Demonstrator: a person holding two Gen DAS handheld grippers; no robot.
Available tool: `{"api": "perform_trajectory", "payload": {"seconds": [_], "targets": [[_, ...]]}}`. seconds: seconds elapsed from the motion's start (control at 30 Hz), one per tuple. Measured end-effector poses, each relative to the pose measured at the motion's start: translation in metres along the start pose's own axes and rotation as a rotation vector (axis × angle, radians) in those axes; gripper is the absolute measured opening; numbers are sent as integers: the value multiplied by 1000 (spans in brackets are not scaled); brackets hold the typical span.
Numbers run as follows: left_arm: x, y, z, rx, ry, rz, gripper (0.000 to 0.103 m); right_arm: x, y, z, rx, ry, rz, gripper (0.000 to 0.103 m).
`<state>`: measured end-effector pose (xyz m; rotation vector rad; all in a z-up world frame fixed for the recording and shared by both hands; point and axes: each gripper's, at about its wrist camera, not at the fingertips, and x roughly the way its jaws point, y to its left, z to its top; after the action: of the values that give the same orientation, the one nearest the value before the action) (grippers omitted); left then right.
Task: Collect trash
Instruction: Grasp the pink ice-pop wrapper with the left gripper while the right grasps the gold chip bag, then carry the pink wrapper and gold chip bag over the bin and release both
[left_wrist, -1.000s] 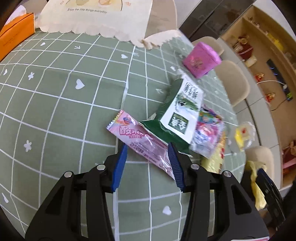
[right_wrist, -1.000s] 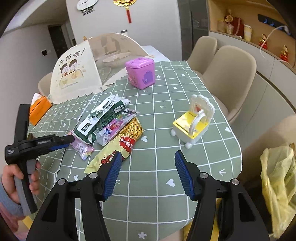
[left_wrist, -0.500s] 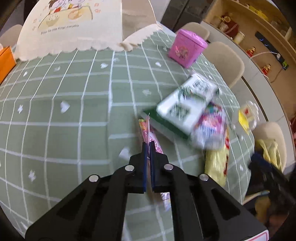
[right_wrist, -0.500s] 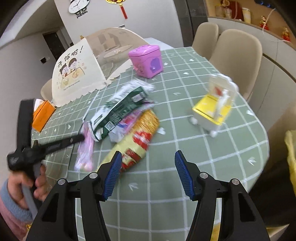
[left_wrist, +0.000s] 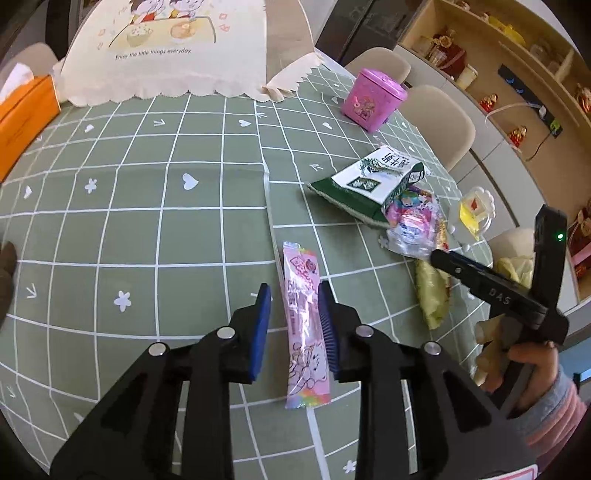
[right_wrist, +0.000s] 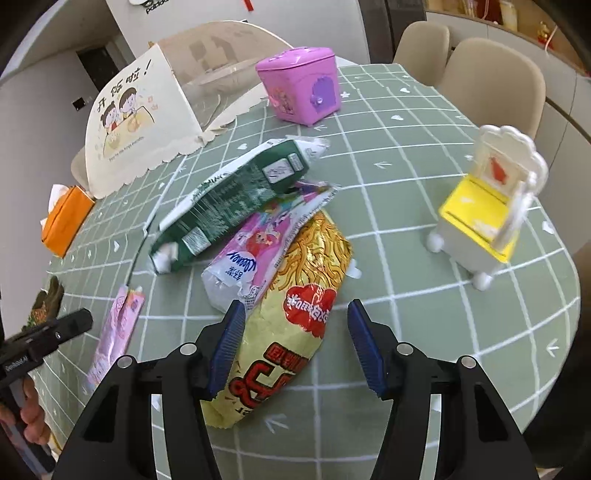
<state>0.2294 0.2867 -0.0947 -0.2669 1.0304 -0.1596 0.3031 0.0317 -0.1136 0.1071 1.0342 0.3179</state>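
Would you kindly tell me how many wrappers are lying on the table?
4: a pink stick wrapper between the left tongs, and a pile of green, pink-and-white and yellow packets. More might hide underneath.

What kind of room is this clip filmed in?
Most likely a home dining room. A table under a green checked tablecloth has beige chairs around it, a mesh food cover stands on it, and shelves of ornaments line the wall behind.
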Motion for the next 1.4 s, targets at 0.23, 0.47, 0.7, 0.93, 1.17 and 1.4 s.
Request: {"api": "perform_trajectory", "payload": {"seconds": [0.23, 0.47, 0.7, 0.93, 1.17, 1.4], "targets": [[6, -9, -1, 56, 19, 41, 26, -22, -23, -11, 0, -16, -65, 55], [6, -8, -7, 54, 28, 41, 26, -28, -20, -6, -34, -43, 28, 55], [1, 2, -17, 17, 34, 42, 27, 0, -17, 10, -37, 11, -19, 54], [-8, 12, -24, -13, 20, 34, 32, -6, -27, -4, -19, 47, 19, 40], [0, 5, -20, 12, 34, 27, 32, -38, -31, -20, -43, -10, -8, 31], [16, -16, -9, 88, 58, 74, 32, -66, -33, -27, -13, -56, 2, 31]]}}
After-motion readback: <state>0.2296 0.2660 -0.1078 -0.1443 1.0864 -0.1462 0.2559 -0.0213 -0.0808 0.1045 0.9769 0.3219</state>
